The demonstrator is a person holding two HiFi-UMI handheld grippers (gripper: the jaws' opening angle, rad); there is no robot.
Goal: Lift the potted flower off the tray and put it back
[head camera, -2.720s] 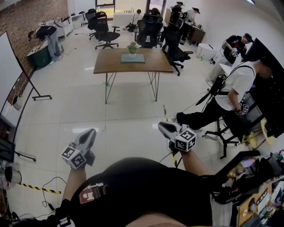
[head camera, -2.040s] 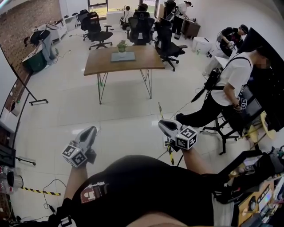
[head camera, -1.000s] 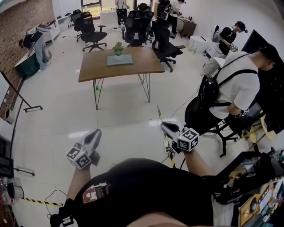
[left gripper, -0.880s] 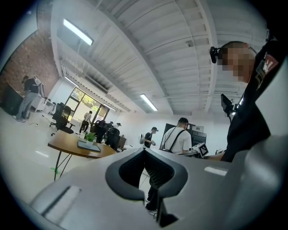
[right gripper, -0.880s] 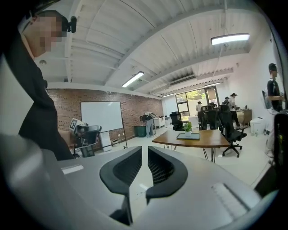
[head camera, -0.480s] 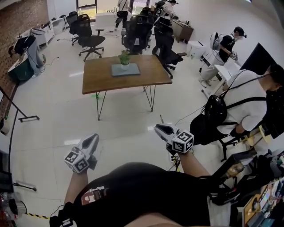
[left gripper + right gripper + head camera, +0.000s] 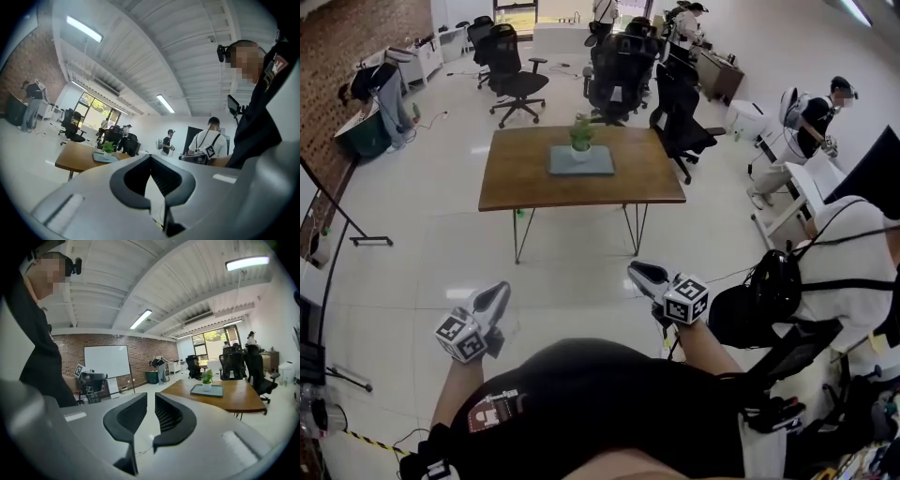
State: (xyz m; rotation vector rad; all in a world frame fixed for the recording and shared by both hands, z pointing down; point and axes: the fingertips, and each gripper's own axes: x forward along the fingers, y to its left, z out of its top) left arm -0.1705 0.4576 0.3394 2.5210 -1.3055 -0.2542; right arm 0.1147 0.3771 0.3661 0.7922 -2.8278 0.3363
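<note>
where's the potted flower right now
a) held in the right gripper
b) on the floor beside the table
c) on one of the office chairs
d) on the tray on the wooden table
D: the potted flower stands upright on the grey tray in the middle of the wooden table, as the head view shows.

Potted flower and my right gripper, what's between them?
Between the right gripper and potted flower: only bare floor, then the table top and tray edge, in the head view.
</note>
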